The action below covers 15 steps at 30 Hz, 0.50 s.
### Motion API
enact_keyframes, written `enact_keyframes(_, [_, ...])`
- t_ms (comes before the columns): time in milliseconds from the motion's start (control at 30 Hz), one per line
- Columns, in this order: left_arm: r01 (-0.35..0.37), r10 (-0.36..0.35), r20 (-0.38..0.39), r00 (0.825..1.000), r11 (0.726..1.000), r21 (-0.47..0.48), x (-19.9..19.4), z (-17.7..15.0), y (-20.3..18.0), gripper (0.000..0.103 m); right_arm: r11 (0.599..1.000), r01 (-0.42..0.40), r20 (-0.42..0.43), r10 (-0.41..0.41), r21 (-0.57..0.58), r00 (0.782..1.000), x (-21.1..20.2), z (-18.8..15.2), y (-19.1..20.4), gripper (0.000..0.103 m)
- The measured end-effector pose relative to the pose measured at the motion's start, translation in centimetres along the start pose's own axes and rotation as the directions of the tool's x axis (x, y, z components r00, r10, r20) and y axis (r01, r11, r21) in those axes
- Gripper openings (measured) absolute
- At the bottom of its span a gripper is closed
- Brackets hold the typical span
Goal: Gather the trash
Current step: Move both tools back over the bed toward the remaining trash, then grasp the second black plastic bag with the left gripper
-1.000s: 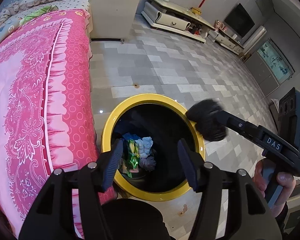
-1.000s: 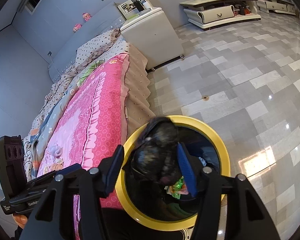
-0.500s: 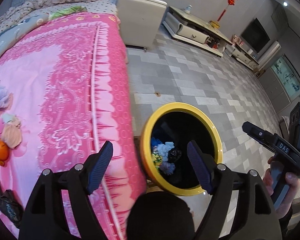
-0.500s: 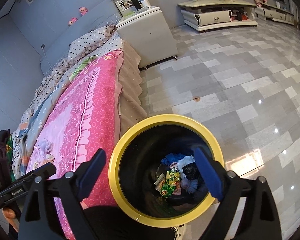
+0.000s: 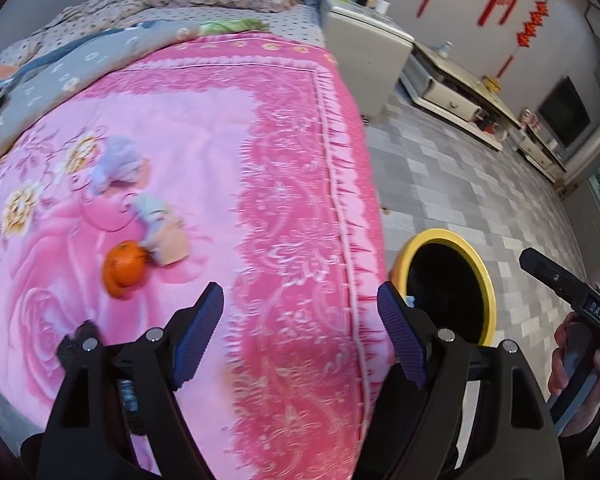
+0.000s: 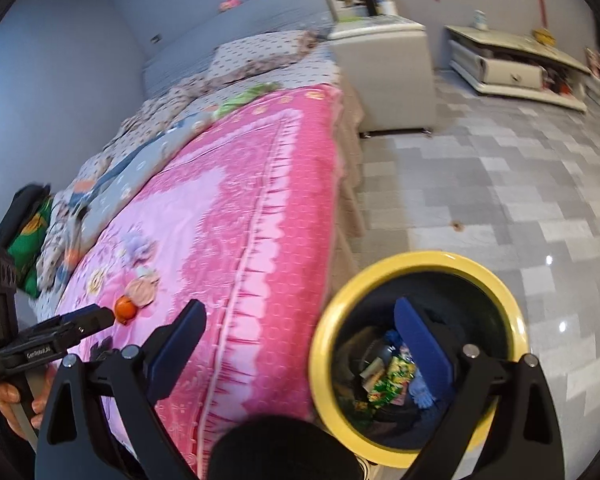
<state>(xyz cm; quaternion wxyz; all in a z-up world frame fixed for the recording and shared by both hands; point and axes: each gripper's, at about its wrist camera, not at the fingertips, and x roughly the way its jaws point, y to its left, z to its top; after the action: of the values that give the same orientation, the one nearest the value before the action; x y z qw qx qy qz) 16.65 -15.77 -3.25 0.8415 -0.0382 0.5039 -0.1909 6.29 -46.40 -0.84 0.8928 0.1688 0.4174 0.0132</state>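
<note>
A yellow-rimmed black bin (image 5: 480, 276) (image 6: 380, 280) stands on the floor beside the bed, with wrappers and crumpled trash (image 6: 392, 376) inside. On the pink bedspread (image 5: 228, 168) lie an orange peel (image 5: 124, 273) (image 6: 125, 309), a beige crumpled piece (image 5: 168, 242) (image 6: 142, 290) and a lilac crumpled piece (image 5: 116, 162) (image 6: 138, 245). My left gripper (image 5: 300, 332) is open and empty above the bed's edge, right of the peel. My right gripper (image 6: 300, 348) is open and empty, straddling the bed edge and the bin's rim.
A white bedside cabinet (image 6: 388, 72) stands at the head of the bed. A low TV stand (image 6: 516, 68) lines the far wall. Pillows and a grey quilt (image 5: 100, 56) cover the bed's far end. Grey tiled floor (image 6: 500, 184) spreads to the right.
The right gripper opened and dropped a black clump into the bin. Both grippers have since swung left from the bin toward the bed, bringing the trash on the bedspread into view.
</note>
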Motion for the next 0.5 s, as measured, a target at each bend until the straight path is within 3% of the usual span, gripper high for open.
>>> enact_keyframes(200, [-0.068, 0.067, -0.013, 0.998, 0.993, -0.096, -2.1, -0.8, 5.6, 0.076, 0.989, -0.065, -0.027, 0.062, -0.133, 0.998, 2.7, 1.3, 7.0, 0.095])
enact_keyframes(300, [-0.097, 0.093, -0.031, 0.995, 0.983, -0.156, -2.7, -1.7, 8.7, 0.076, 0.977, -0.15, -0.084, 0.139, -0.154, 0.987, 4.7, 1.9, 9.8, 0.095])
enact_keyframes(500, [-0.148, 0.133, -0.076, 0.988, 0.958, -0.245, -2.6, -3.9, 13.3, 0.076, 0.952, -0.202, -0.149, 0.17, -0.229, 0.974, 8.6, 2.2, 15.6, 0.095])
